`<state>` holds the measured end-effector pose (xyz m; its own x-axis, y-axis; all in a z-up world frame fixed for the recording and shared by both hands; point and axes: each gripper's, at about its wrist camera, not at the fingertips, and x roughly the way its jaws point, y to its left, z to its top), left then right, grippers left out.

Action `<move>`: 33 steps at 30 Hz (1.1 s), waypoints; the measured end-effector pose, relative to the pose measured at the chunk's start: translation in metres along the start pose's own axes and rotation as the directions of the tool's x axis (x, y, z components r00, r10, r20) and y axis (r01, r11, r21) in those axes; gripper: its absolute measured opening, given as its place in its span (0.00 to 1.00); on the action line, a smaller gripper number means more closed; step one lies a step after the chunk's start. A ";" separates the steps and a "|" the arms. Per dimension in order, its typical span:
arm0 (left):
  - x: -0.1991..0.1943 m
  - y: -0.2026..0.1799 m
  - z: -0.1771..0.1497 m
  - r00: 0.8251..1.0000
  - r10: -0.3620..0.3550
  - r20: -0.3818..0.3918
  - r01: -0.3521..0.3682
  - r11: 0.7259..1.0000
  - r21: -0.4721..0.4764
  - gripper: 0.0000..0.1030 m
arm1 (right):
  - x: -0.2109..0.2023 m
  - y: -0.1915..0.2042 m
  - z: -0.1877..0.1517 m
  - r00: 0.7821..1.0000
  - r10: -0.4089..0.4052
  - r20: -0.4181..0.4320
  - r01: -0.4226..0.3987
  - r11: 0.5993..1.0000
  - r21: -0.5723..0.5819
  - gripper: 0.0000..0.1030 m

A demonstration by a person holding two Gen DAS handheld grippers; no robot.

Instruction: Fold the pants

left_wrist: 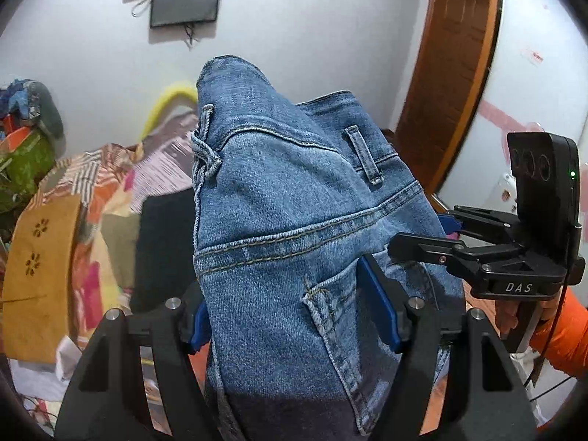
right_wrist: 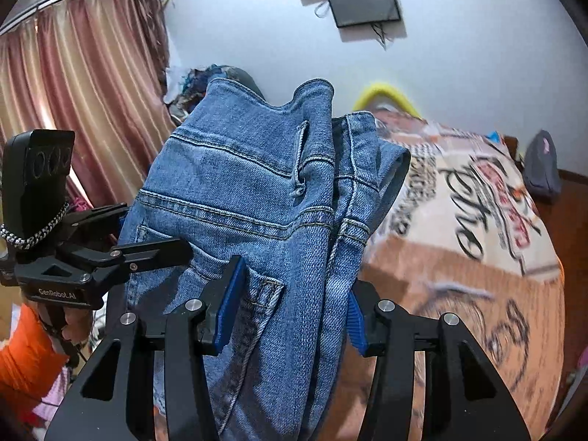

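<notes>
Both grippers clamp the jeans [left_wrist: 286, 220] aloft, waistband up, above the bed [right_wrist: 477, 257]. Left gripper [left_wrist: 294, 316] grips one side; right gripper [right_wrist: 290, 316] grips the other, close alongside.

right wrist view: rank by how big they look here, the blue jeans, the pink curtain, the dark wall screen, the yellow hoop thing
1. Blue denim jeans, though they are nearest the camera, which inflates them.
2. Pink pleated curtain, close in apparent area to the jeans.
3. Dark rectangular wall screen.
4. Yellow curved hoop, partly hidden, so unsure against the screen.
</notes>
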<state>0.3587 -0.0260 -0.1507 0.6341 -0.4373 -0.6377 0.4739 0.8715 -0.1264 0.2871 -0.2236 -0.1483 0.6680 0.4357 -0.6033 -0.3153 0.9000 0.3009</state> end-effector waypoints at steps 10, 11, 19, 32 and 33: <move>0.034 0.081 0.033 0.999 -0.013 0.039 0.015 0.999 -0.049 0.68 | 0.062 0.011 0.052 0.999 0.013 0.041 -0.011 0.999 -0.039 0.44; 0.040 0.088 0.036 0.999 -0.011 0.045 0.013 0.999 -0.044 0.68 | 0.071 0.009 0.057 0.999 0.012 0.045 -0.010 0.999 -0.035 0.44; 0.101 0.156 0.059 0.999 -0.032 0.018 0.033 0.993 -0.113 0.68 | 0.139 -0.008 0.076 0.999 -0.006 0.033 0.006 1.000 0.000 0.44; 0.211 0.227 0.019 0.988 0.060 -0.142 -0.097 0.959 -0.266 0.65 | 0.255 -0.047 0.068 0.989 -0.081 -0.126 0.086 0.996 0.032 0.42; 0.210 0.229 0.017 0.988 0.074 -0.135 -0.108 0.959 -0.263 0.65 | 0.255 -0.048 0.066 0.987 -0.094 -0.132 0.098 0.995 0.024 0.43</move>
<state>0.6111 0.0775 -0.3004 0.5793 -0.3379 -0.7418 0.2252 0.9410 -0.2528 0.5171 -0.1563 -0.2681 0.6000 0.3463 -0.7211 -0.2317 0.9380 0.2577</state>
